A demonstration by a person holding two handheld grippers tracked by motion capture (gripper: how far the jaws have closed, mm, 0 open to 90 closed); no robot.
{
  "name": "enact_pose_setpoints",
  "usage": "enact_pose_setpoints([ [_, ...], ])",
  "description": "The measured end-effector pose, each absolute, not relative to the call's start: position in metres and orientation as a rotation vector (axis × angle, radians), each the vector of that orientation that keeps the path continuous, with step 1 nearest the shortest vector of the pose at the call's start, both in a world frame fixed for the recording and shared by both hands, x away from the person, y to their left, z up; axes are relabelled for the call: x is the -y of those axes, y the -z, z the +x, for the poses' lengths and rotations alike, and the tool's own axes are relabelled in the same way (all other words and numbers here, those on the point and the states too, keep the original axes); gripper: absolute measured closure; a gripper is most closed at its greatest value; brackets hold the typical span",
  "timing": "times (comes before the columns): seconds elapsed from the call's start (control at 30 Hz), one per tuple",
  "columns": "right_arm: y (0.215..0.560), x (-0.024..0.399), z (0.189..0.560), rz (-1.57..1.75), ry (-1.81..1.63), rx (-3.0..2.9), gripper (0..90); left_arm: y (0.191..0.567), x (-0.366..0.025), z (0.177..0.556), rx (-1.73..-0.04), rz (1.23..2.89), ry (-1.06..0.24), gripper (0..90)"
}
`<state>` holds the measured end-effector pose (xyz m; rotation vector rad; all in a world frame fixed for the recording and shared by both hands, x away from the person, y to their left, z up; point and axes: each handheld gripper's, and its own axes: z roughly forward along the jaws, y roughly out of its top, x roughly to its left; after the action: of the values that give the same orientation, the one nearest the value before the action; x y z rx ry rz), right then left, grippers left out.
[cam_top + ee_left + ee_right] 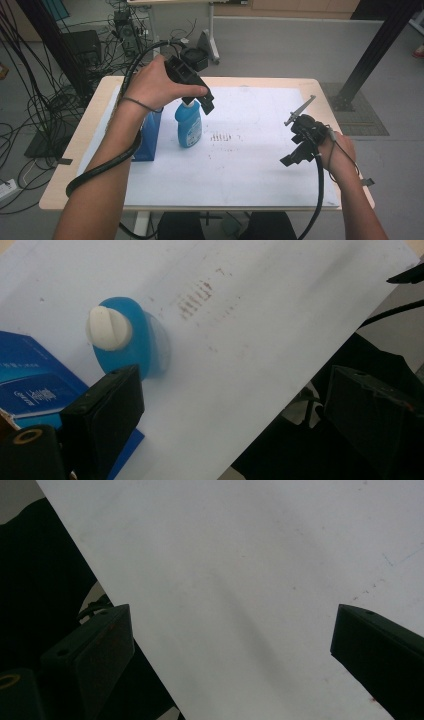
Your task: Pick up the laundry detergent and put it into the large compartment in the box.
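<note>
The blue bottle (189,125) stands straight up on the white sheet (250,165), just beside the blue box (149,136), and its white cap (108,328) points up at the left gripper (207,103). That gripper hangs right above the cap with its jaws wide apart and nothing between them, so going straight down looks like the way to the bottle. The right gripper (292,159) is far off to the side, jaws apart and empty too, so the left one is much nearer.

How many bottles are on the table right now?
1: a blue bottle with a white cap stands upright left of centre on the white sheet, beside the blue box, under the left tool. Nothing suggests another hidden.
</note>
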<state>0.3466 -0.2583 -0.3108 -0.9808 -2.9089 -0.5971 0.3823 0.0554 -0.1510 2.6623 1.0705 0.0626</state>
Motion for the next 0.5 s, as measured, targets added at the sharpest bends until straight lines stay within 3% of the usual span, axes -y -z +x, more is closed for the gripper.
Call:
enact_pose_setpoints([
  [0.5,0.3142,0.2599,0.3490,-0.963,0.600,2.907,3.4,0.1514,-0.0557,0.3875,-1.079,2.669,-0.071,8.0],
])
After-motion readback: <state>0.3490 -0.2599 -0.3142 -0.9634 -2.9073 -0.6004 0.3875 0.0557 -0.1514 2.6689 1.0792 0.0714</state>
